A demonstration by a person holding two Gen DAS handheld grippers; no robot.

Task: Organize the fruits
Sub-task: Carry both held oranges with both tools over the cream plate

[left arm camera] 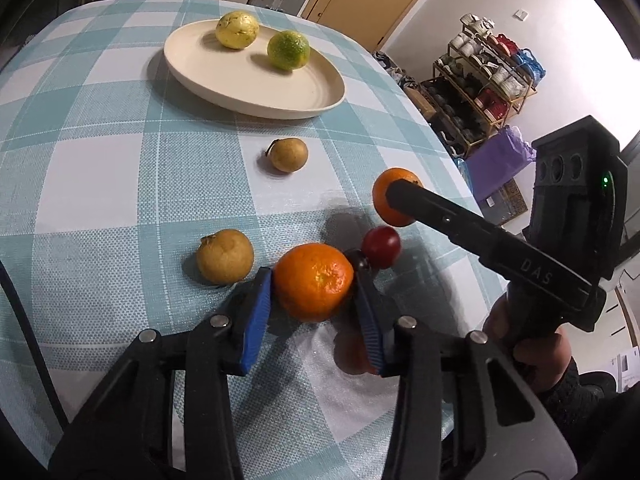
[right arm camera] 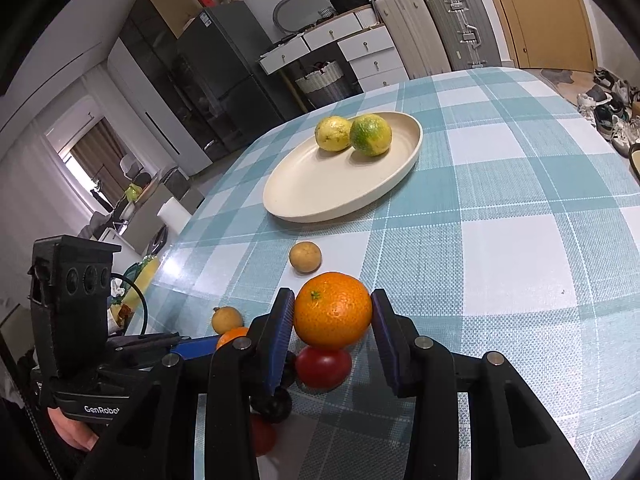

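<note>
A cream plate (left arm camera: 280, 100) (right arm camera: 304, 200) holds a yellow fruit (left arm camera: 237, 29) (right arm camera: 333, 133) and a green citrus (left arm camera: 288, 50) (right arm camera: 370, 135). My left gripper (left arm camera: 314, 284) is shut on an orange (left arm camera: 314, 280) low over the checked tablecloth. My right gripper (right arm camera: 333, 316) is shut on a second orange (right arm camera: 334, 312), seen in the left wrist view (left arm camera: 394, 196) behind its black finger. A red fruit (left arm camera: 381, 247) (right arm camera: 323, 366) lies between the two grippers. Two small brown fruits (left arm camera: 225, 256) (left arm camera: 289, 155) lie on the cloth; they also show in the right wrist view (right arm camera: 226, 319) (right arm camera: 305, 256).
Another red fruit (left arm camera: 354, 354) (right arm camera: 262, 436) lies partly hidden under the gripper fingers. The table's right edge (left arm camera: 448, 148) drops to a shoe rack (left arm camera: 476, 88). Suitcases (right arm camera: 432, 36) and drawers (right arm camera: 360, 52) stand beyond the far edge.
</note>
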